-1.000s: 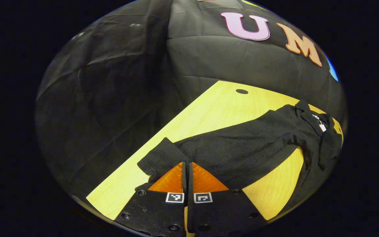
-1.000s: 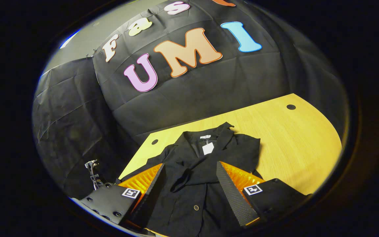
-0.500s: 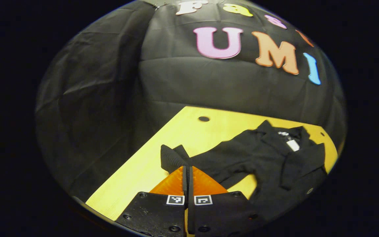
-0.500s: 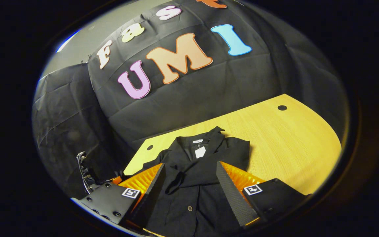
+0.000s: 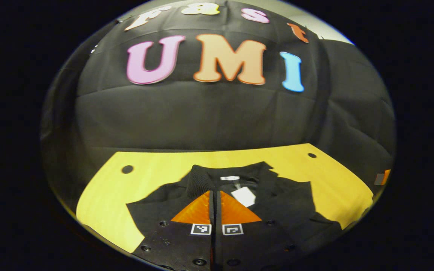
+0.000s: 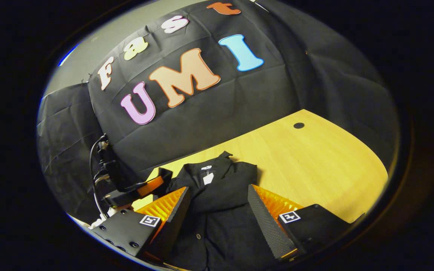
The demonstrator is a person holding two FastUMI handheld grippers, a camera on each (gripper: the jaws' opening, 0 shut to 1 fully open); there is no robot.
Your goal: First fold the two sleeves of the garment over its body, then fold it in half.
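A black button-front garment (image 5: 292,199) lies on the yellow table (image 5: 153,169), collar toward the booth wall, with a white tag (image 5: 243,196) at the neck. My left gripper (image 5: 214,192) is shut on the ribbed sleeve cuff (image 5: 199,181), held over the garment's chest just left of the collar. In the right gripper view the garment (image 6: 224,188) lies between the fingers of my right gripper (image 6: 219,210), which hovers open above its lower body. The left gripper (image 6: 143,190) appears there at the garment's left shoulder, and the other sleeve lies across the chest.
Bare table top (image 6: 315,162) stretches to the right of the garment, with a round hole (image 6: 298,125) near its far corner. Two more holes (image 5: 127,169) sit by the back edge. Cables (image 6: 97,158) hang against the wall at the left.
My left gripper has carried the cuff from the table's left side in over the garment's chest, so the sleeve now folds onto the body. My right gripper stayed open and drew back slightly.
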